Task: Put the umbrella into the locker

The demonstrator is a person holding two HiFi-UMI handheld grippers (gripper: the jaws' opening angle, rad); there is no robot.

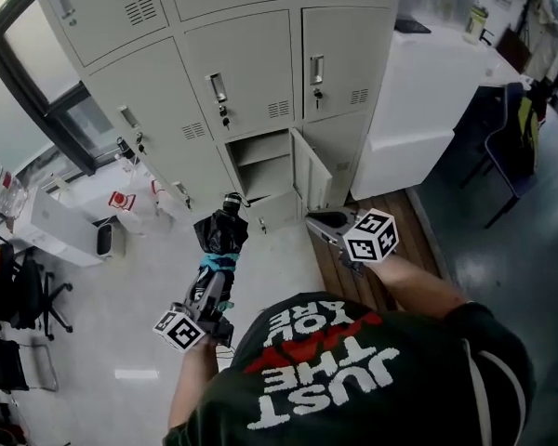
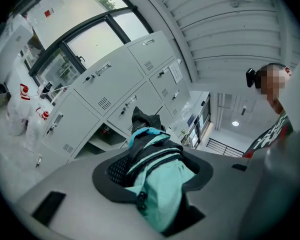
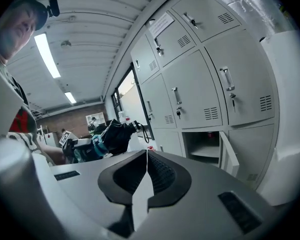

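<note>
Head view: the left gripper [image 1: 214,280] holds the folded umbrella [image 1: 222,233] just before the open locker compartment [image 1: 263,163]. The compartment's door [image 1: 312,170] stands out at the right side, with free floor [image 1: 279,260] below.

Left gripper view: the jaws are clamped on the umbrella.

Right gripper view: the right gripper [image 3: 146,169] has its jaws together and empty, with the door edge ahead.

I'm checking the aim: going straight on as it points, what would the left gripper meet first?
Likely the grey metal lockers, at or beside the open compartment; its folded black-and-teal umbrella would touch first. Depth is unclear.
</note>
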